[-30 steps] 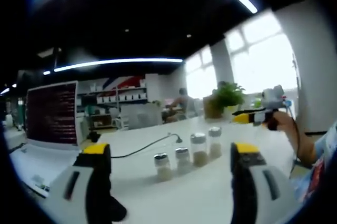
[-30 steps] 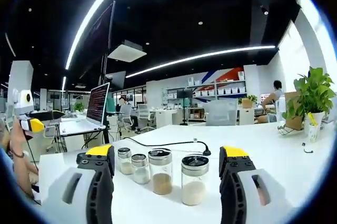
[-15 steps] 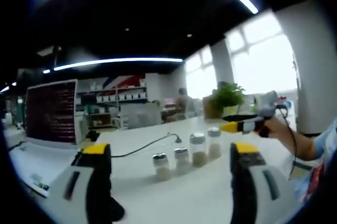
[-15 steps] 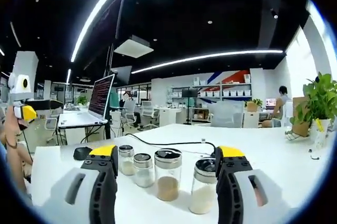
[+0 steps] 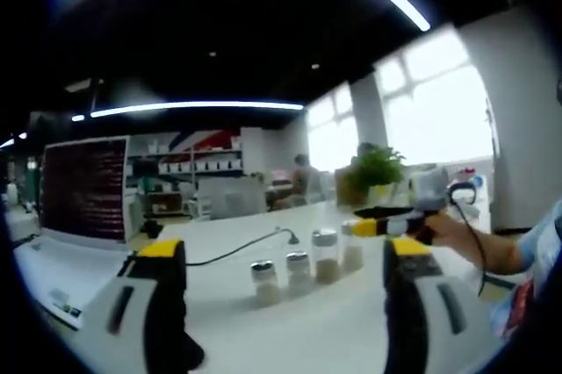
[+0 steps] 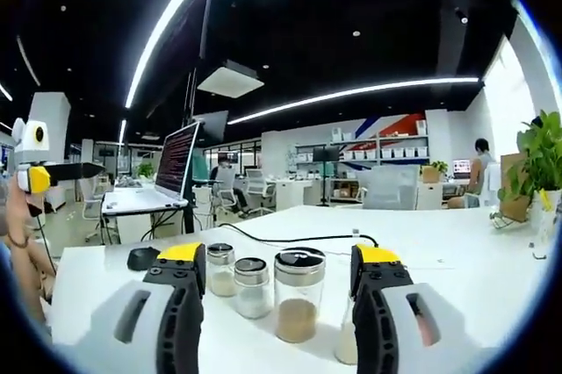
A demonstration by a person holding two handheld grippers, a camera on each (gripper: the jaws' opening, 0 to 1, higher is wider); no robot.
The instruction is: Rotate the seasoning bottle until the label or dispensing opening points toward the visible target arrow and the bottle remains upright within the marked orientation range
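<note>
Left gripper view. Four seasoning bottles (image 5: 303, 273) stand upright in a row on a white table (image 5: 334, 330), each with a metal cap and pale or brown contents; the row lies ahead, between the two yellow-tipped jaws of the left gripper (image 5: 285, 255), which are spread wide and hold nothing. A black cable (image 5: 237, 249) runs across the table behind the row. The right gripper (image 5: 373, 227) enters from the right, held in a person's hand (image 5: 448, 232), its yellow tip just beside the farthest bottle; whether its jaws are apart cannot be told here. A laptop (image 5: 83, 190) with a lit screen sits at the left, a potted plant (image 5: 373, 168) before bright windows at the right.

Right gripper view. The same row appears close up: three bottles between the wide-spread jaws of the right gripper (image 6: 277, 260), the fourth bottle (image 6: 347, 343), with whitish contents, largely hidden behind the right jaw; contact cannot be told. The brown-filled bottle (image 6: 299, 295) stands upright at centre. The left gripper (image 6: 39, 176) shows at the far left. A small black round object (image 6: 140, 258) lies on the table. Ceiling light strips, desks and shelving fill the open office behind.
</note>
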